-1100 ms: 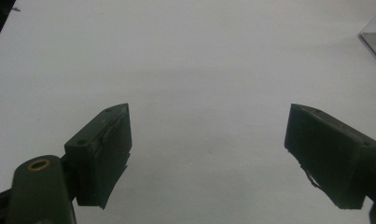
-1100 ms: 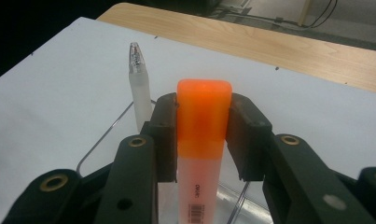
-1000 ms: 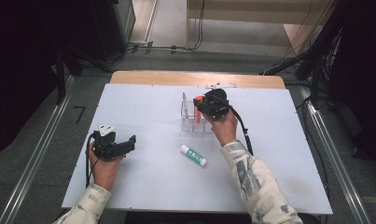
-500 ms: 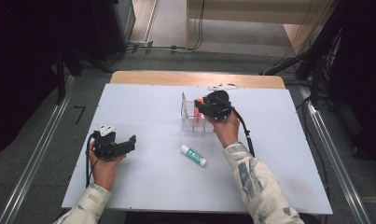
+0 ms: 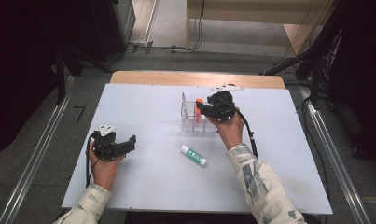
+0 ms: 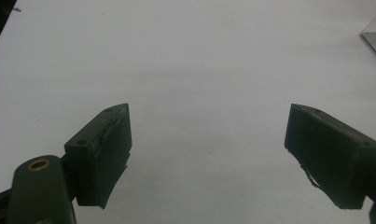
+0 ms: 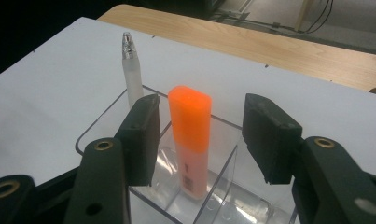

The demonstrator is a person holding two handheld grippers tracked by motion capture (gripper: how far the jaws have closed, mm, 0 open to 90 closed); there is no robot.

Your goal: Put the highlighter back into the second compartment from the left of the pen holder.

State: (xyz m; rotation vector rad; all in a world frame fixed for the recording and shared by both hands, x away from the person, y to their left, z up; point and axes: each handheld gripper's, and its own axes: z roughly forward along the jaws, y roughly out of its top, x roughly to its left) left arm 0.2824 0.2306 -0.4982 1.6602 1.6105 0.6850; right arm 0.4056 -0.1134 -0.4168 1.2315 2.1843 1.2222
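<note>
Orange highlighter point(image 7: 190, 140) | upright, clear plastic organizer point(image 7: 143, 196) | right gripper point(image 7: 202, 140) spread around it

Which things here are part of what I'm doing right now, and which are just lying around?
In the job:
right gripper, fingers open
orange highlighter
clear organizer

Lying about:
white pen in the organizer
glue stick
left gripper, open over the table

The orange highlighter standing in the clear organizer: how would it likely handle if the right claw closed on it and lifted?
The orange highlighter looks like stiff plastic, so it should not bend. Its smooth flat sides suit the right claw, whose jaws stand open on either side, though it may slip. It stands upright in the clear organizer, so a nudge would probably tip it against a wall.
</note>
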